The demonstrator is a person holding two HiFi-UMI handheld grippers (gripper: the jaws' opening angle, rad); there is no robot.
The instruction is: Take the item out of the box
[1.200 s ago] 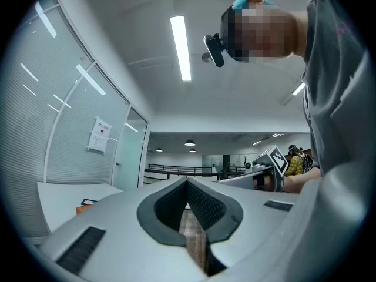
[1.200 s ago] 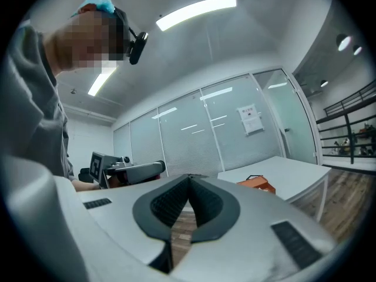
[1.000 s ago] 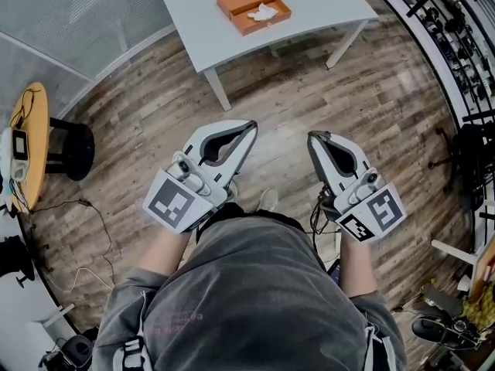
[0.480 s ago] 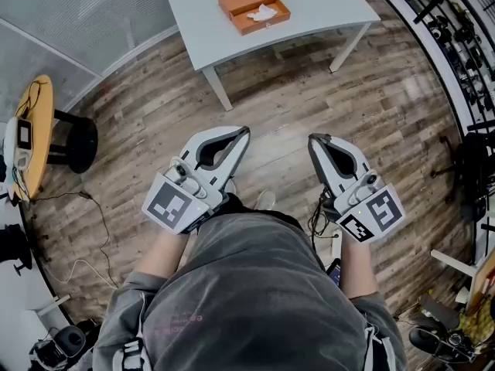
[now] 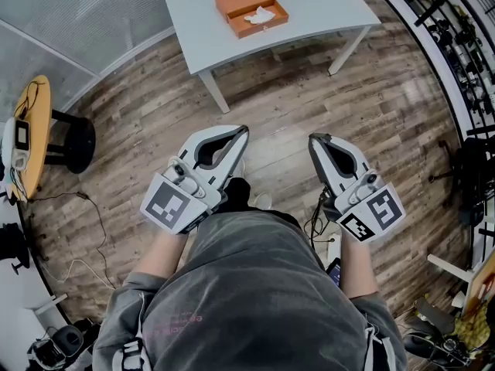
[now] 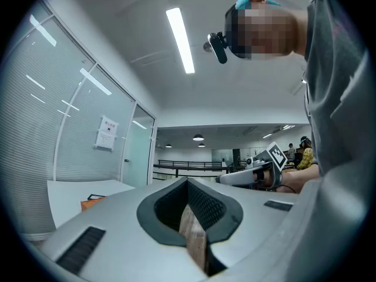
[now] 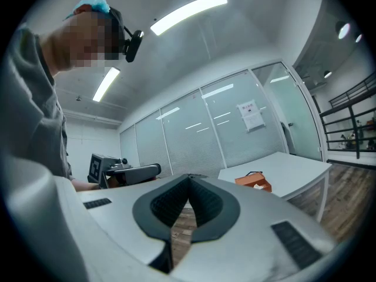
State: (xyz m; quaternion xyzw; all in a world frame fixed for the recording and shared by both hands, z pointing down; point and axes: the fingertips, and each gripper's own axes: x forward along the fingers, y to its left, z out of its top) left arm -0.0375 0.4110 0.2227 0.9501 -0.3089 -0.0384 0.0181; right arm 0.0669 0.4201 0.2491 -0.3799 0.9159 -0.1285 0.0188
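Vs half a sec ago almost nothing differs: both grippers sit in about the same spots in the head view, and the table (image 5: 309, 6) w/ the box (image 5: 251, 8) has slid a touch leftward in frame. You're holding the left gripper (image 5: 246, 130) low in front of your body, marker cube toward you, tips angled fwd and inward; its jaws are clenched tip to tip w/ nothing between them (only floorboards show through the slit in the left gripper view). The right gripper (image 5: 313, 137) mirrors it, tips angled fwd and inward toward the left one, jaws likewise pressed together and empty. The two are near each other but apart. The orange box lies open on the table well ahead of both grippers: fwd and left of the left gripper's pointing line, fwd and right of the right gripper's. The item (image 5: 261, 14), white and crumpled-looking, is inside it. Wood floor (image 5: 309, 91) and the table's near edge and leg (image 5: 216, 91) lie between the grippers and the box. Far out to the left gripper's side are a round yellow table (image 5: 31, 141), a black stool (image 5: 73, 141) and cables (image 5: 93, 222); far out to the right gripper's side, a rack (image 5: 456, 37).
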